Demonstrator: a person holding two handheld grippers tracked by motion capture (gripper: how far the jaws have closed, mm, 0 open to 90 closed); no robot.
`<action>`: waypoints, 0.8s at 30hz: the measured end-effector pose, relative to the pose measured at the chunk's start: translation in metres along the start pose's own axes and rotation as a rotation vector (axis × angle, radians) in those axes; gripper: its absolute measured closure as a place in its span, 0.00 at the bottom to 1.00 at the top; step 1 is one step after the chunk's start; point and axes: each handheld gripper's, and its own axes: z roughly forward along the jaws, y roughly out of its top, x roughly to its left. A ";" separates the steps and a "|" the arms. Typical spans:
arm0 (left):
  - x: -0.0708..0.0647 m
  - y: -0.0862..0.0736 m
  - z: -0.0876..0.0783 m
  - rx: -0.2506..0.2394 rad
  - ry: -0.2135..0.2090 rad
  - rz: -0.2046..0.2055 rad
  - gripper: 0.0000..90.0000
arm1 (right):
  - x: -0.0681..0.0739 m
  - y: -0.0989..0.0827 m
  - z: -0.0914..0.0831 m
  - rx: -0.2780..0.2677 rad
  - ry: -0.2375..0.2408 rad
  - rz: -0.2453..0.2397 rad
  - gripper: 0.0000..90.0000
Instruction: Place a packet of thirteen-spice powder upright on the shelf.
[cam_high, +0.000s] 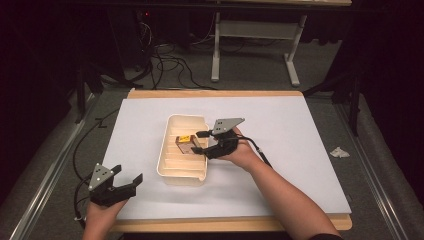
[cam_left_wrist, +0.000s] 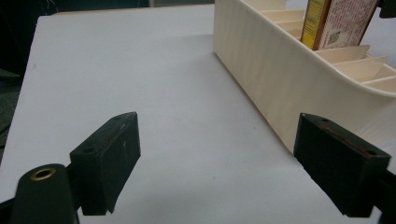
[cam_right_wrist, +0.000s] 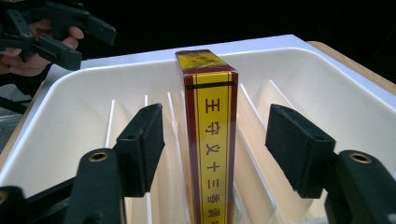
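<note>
While your right tongs (cam_right_wrist: 215, 149) straddle the upright box (cam_right_wrist: 210, 140) in the cream tray (cam_high: 172, 170), spread and untouching, your left tongs (cam_high: 127, 182) gape over the counter (cam_high: 300, 150).

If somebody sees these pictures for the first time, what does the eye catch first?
First, the yellow and dark red box standing upright in a slot of the cream divided tray, mid-table on the white sheet. The right gripper sits at it, jaws open on either side. The left gripper waits open at the table's near left corner.
</note>
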 end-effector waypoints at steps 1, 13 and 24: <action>0.000 0.000 0.000 0.000 0.000 0.000 0.17 | 0.000 0.000 0.000 0.000 -0.001 -0.001 0.40; 0.000 0.000 0.000 -0.003 -0.002 -0.008 0.17 | 0.001 0.001 -0.007 -0.001 -0.026 0.006 0.32; 0.000 0.001 0.002 -0.002 -0.006 -0.014 0.17 | 0.001 -0.005 -0.028 0.014 -0.078 0.020 0.30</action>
